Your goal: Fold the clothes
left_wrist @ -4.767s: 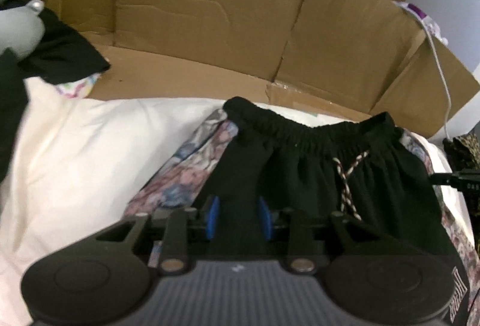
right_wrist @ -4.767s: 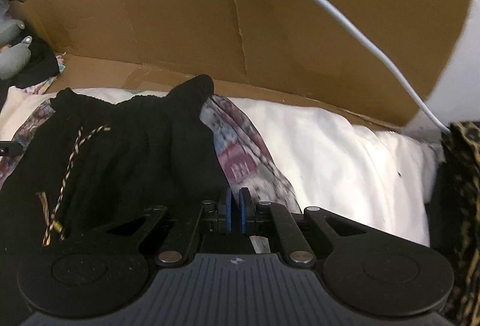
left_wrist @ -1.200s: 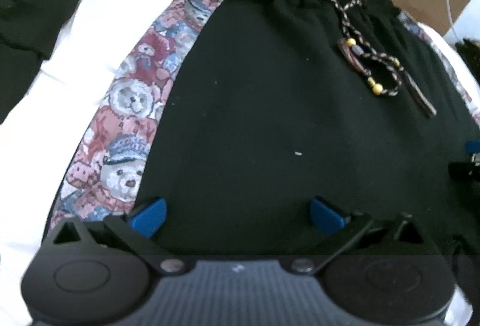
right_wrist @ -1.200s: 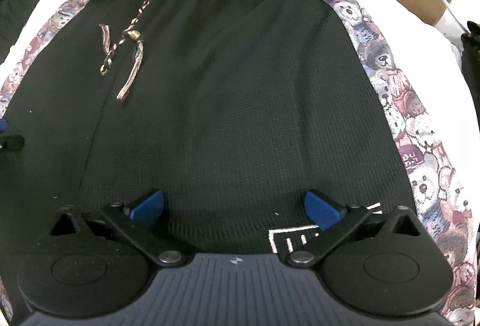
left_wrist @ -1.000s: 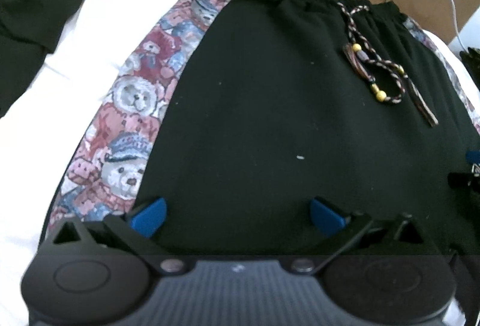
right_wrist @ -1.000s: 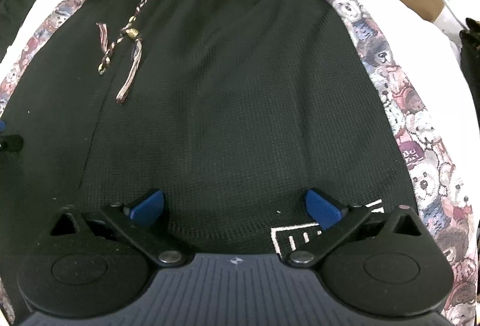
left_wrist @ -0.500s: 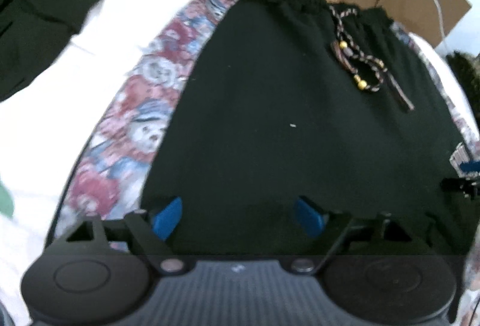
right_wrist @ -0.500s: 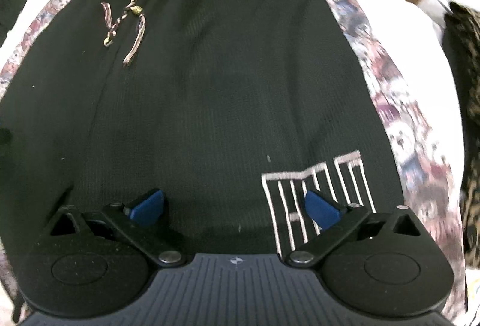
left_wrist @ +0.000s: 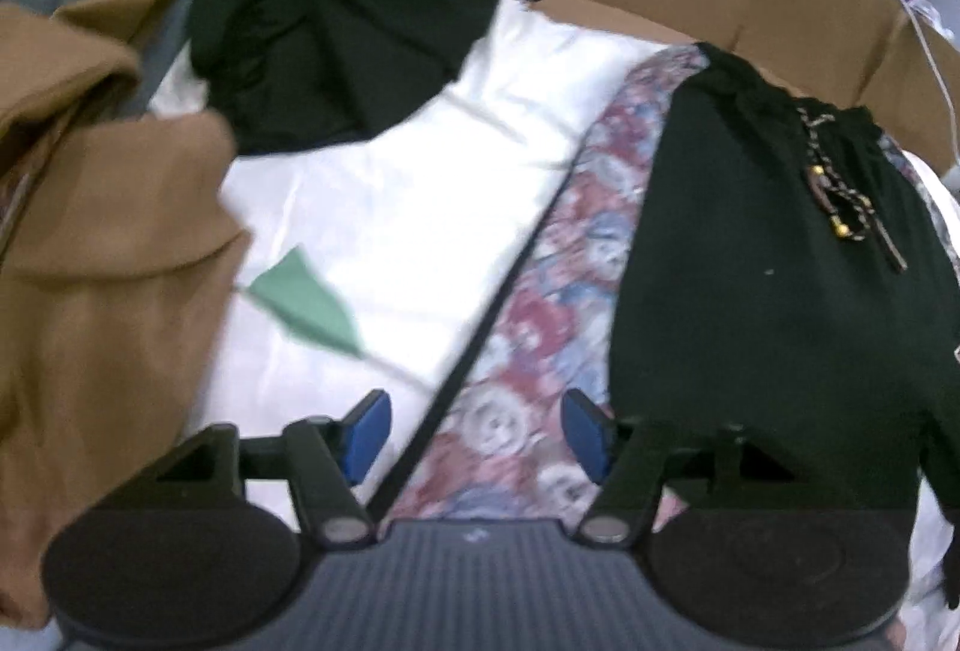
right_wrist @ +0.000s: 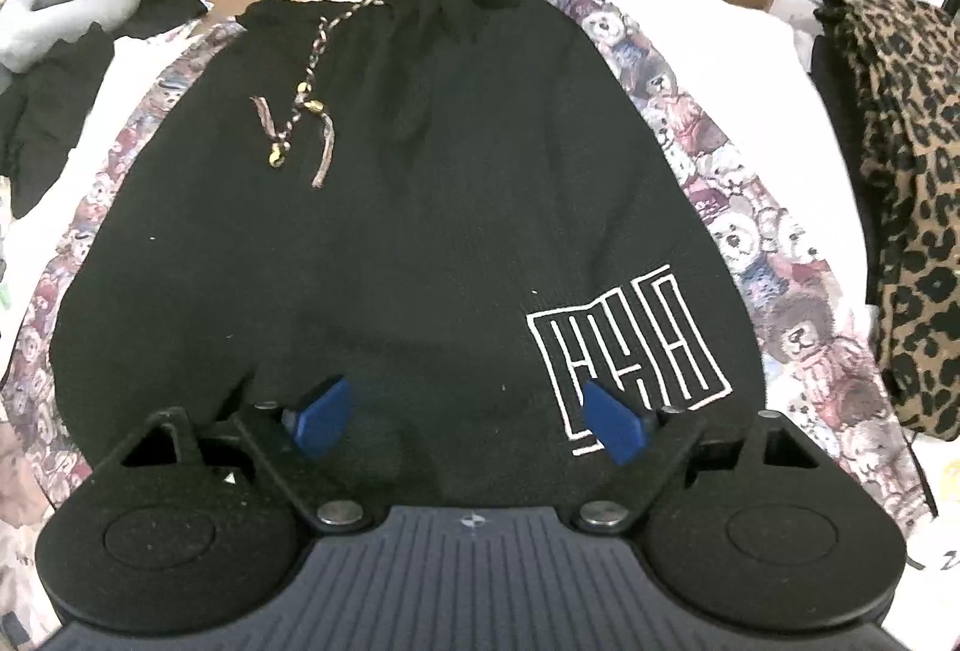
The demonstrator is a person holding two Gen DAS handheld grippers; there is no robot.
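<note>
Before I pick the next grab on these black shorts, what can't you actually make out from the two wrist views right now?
- Hem of the black shorts: right wrist view, hidden behind the right gripper, jaws closing with nothing pinched.
- Teddy-bear side panel: left wrist view, smeared by motion blur.
- Left gripper, jaws closing: whether its pads touch cloth is unclear.
- White logo: part hidden by a pad; unreadable.

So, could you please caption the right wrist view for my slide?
Open right tool closing above black knit shorts with teddy-bear side panels, spread flat.
</note>
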